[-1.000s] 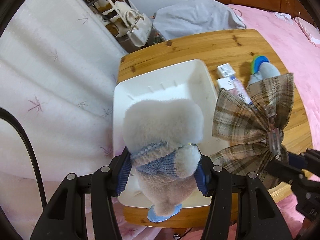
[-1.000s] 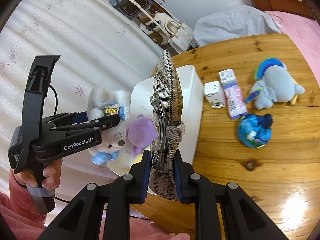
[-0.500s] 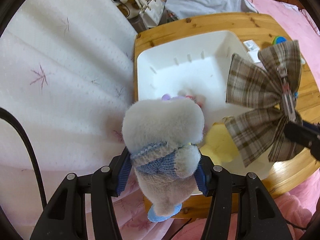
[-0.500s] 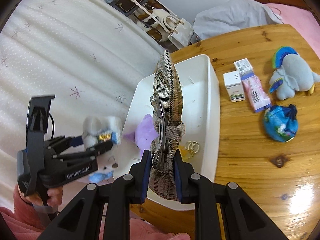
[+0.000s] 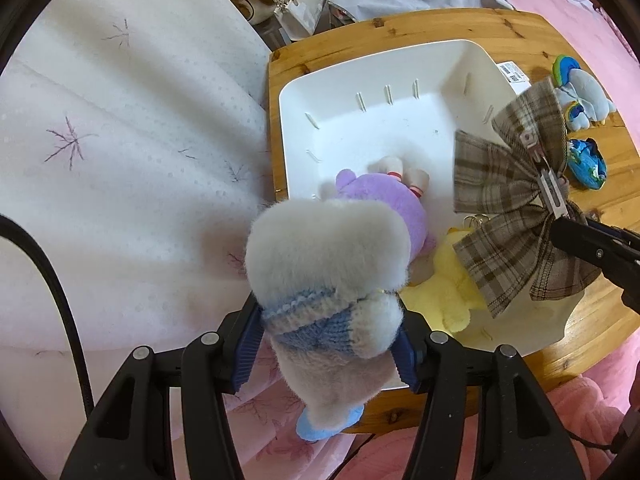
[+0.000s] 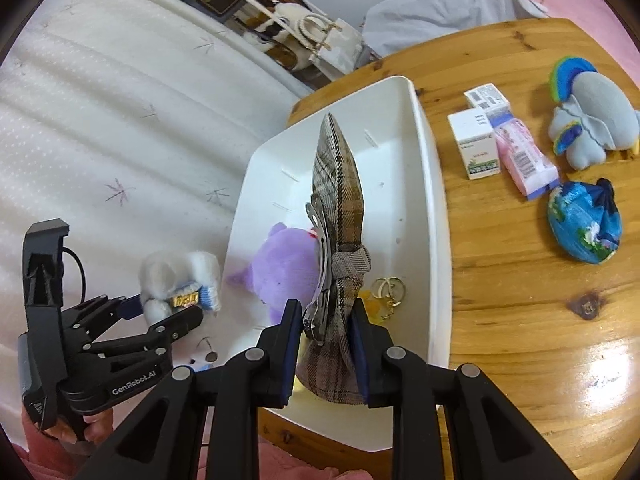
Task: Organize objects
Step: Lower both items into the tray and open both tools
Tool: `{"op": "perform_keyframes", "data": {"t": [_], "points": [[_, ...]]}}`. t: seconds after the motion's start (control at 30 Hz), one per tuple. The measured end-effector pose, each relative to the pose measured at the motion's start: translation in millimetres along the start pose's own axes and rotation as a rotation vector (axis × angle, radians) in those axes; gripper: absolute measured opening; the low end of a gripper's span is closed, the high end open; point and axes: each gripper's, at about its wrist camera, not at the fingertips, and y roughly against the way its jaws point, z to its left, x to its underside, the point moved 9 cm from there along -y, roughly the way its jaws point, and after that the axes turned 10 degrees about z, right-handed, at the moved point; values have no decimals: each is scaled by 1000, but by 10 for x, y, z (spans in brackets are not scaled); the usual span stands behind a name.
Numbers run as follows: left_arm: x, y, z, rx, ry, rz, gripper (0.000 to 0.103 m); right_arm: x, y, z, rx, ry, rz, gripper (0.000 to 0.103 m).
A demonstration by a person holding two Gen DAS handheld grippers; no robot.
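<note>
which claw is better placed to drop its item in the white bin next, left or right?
Right, likely. The right claw, jaws opening, holds the plaid bow directly over the white bin. The left claw, also opening, holds the white plush out past the bin's rim, over the bedding.

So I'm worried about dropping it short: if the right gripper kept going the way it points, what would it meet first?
Probably the white bin. The right gripper, jaws opening around the plaid bow, points into it, near the purple plush. Depth is unclear.
</note>
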Motion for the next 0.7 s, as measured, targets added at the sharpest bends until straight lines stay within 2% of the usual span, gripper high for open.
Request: {"op": "perform_keyframes", "data": {"t": [0.17,0.23,0.3,0.37,0.5,0.7], "points": [[-22,-49,-62,48,-4,11,63,15,85,-76,25,-19,-24,32],[-32,-57,-80,54,-11,11,63,11,128,-80,38,-13,-38,38],[-48,-31,-99,49,-20,-3,64,-2,177,-58,42,3,-56,51],[-68,18,-105,45,-28,-24,64,-15,237,-19,48,24,-79,57],[-139,94,-120,64,-26,-58,68,-43,354,36,67,63,-125,61],[-223,212,-170,76,-31,-106,68,-97,603,53,82,97,-227,67]]}}
